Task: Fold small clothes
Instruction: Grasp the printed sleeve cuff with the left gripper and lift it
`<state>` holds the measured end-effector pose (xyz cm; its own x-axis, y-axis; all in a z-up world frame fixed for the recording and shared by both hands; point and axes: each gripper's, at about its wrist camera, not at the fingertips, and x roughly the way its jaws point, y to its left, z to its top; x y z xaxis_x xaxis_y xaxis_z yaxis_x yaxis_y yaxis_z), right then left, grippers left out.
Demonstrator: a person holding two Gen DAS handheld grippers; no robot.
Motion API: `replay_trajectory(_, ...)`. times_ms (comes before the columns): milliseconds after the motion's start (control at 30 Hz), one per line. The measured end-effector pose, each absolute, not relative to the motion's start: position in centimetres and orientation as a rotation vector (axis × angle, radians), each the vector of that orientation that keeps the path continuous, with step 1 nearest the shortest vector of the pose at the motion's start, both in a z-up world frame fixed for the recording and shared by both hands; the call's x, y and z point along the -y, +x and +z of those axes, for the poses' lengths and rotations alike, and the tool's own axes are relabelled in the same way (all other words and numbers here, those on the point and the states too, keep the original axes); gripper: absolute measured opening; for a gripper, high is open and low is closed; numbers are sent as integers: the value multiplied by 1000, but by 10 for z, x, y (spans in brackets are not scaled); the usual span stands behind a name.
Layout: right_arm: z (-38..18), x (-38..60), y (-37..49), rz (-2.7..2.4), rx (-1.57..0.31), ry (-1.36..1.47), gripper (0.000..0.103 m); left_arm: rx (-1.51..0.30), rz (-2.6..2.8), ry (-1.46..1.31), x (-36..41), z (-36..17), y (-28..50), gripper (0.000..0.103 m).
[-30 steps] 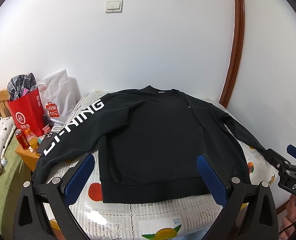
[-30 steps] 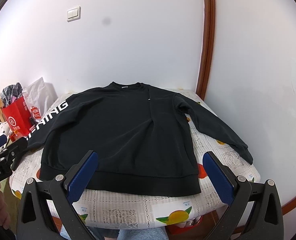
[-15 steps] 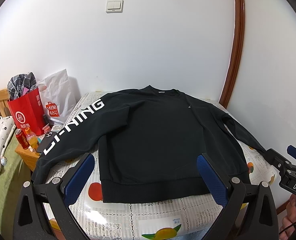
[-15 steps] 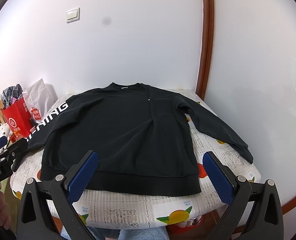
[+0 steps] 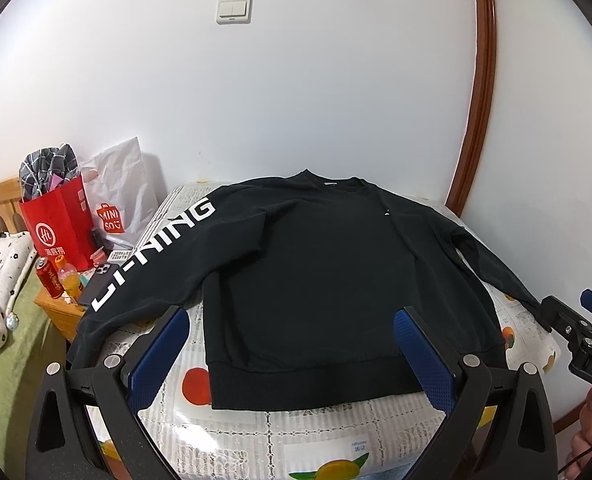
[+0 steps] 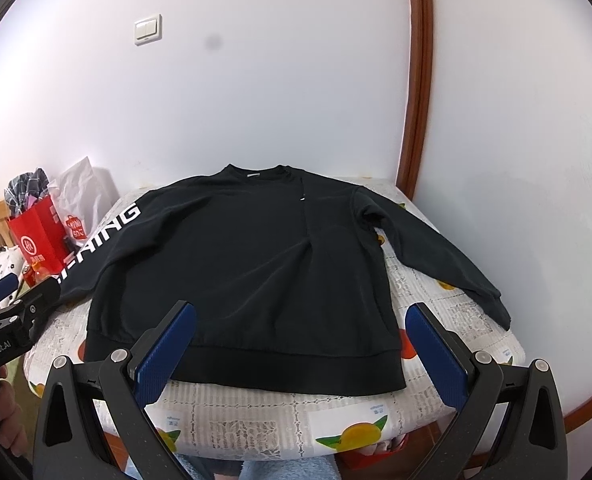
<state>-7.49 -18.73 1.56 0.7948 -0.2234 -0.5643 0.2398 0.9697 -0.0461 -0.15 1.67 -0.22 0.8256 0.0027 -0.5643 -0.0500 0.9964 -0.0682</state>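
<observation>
Black sweatshirt [image 5: 319, 280] lies flat and face up on the table [image 5: 256, 432], which wears a white lace-and-fruit-print cloth. Collar points away from you toward the white wall; ribbed hem [image 6: 264, 364] lies nearest you, close to the table's front edge. Body's long axis runs near to far — hem to collar. Both sleeves are spread out sideways. The sleeve on your left [image 5: 152, 256] carries white "LI-NING" lettering and its cuff end hangs past the table's left edge; the plain sleeve on your right [image 6: 435, 256] angles out toward the right corner, cuff resting near the edge. A crease runs diagonally down the chest from a small white logo.

Your left gripper [image 5: 292, 360] hovers just in front of the hem, blue pads spread wide, nothing between them. Your right gripper [image 6: 299, 356] sits likewise — pads wide apart, empty, above the hem without touching it.

Left of the table: a red paper bag [image 5: 58, 232] stuffed with checked cloth, a white Miniso bag [image 5: 116, 200] behind it, a red can [image 5: 50, 278] and an orange drink bottle [image 5: 70, 280] on a small wooden stand. A double light switch [image 5: 234, 10] on the wall above.
</observation>
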Motion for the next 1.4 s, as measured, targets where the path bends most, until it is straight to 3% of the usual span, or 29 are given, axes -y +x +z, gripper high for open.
replay_trajectory(500,19,193,-43,-265,-629,-11,103,-627,-1,-185,-50,-14,24,103)
replay_trajectory(933,-49,223,17,-348,-735,-59,102,-764,114,-335,-135,-96,63,102)
replay_trajectory(1200,-101,242,46,-344,-831,-30,102,-719,145,-565,-188,-143,70,90)
replay_trajectory(1267,-110,241,53,-356,-854,-55,102,-720,157,-606,-196,-151,75,79)
replay_trajectory(1400,-119,244,70,-364,-882,-69,102,-701,179,-716,-214,-165,88,68)
